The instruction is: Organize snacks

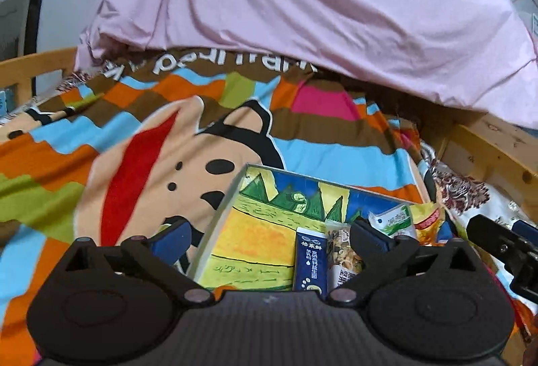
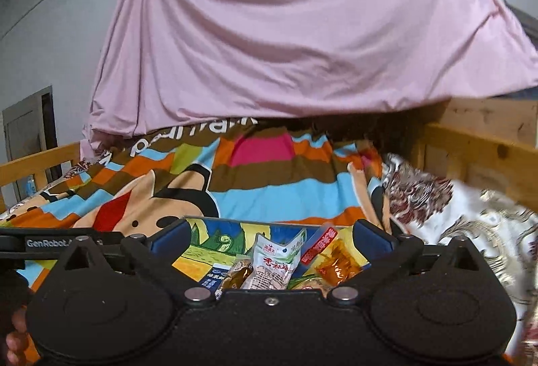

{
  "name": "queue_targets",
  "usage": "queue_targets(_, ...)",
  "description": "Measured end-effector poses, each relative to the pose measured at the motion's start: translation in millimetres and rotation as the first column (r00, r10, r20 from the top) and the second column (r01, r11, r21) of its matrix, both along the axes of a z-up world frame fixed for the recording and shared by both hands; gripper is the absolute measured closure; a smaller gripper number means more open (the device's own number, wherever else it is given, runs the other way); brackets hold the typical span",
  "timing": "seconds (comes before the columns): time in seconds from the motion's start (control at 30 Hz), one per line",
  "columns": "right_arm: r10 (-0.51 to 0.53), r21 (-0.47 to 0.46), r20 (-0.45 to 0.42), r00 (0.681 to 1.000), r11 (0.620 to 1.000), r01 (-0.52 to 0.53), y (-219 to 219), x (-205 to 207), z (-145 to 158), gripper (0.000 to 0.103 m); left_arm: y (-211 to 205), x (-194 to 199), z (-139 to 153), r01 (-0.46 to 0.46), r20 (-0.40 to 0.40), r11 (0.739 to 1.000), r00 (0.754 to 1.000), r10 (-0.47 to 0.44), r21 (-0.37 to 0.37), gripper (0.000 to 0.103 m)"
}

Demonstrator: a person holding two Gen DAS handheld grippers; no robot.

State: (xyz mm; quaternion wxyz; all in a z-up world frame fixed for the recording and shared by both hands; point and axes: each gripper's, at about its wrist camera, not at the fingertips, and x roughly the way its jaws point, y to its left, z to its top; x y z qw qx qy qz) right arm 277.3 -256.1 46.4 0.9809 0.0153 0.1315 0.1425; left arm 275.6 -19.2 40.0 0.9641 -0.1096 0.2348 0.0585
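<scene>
Blue sachet (image 1: 310, 261) — between left tongs (image 1: 269, 240).

place: a bedroom in a home.
bed: wooden frame (image 2: 477, 144) with a rail (image 1: 32, 67) at the far left, pale knotty timber on both sides.
cover: bright cartoon blanket (image 1: 141, 144) spread over the bed, striped in orange, blue and brown, with a big monkey face and white lettering near the top.
second cloth: white floral sheet (image 2: 470, 218) bunched at the right edge.
drape: pink sheet (image 2: 269, 40) hung above the bed like a canopy.
walls: plain white wall (image 2: 57, 30), a grey door (image 2: 30, 130) at the far left.
on the bed: picture-printed box (image 1: 255, 231) holding snack packets (image 2: 275, 265).
</scene>
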Motion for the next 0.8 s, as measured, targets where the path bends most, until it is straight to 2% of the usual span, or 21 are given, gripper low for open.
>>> queue_targets(0.17, -0.004, 0.004, 0.029, 1.000, 1.000, 0.004, -4.0, -35.1, 14.9, 0.001, 4.8, -39.6, 12.7, -0.005, 0.050, 1.000, 0.999, 0.006, -0.024, 0.001)
queue_targets(0.3, -0.007, -0.007, 0.048, 0.999, 1.000, 0.007, -6.1, -66.1, 20.7, 0.001, 4.8, -70.0, 15.9, 0.002, 0.077, 1.000, 0.997, -0.002, -0.012, 0.001)
queue_targets(0.8, 0.007, -0.047, 0.090, 0.996, 0.999, -0.003, -3.7, -156.5, 23.6, 0.001, 18.1, -157.4, 18.7, 0.016, 0.105, 1.000, 0.994, -0.018, 0.019, 0.000)
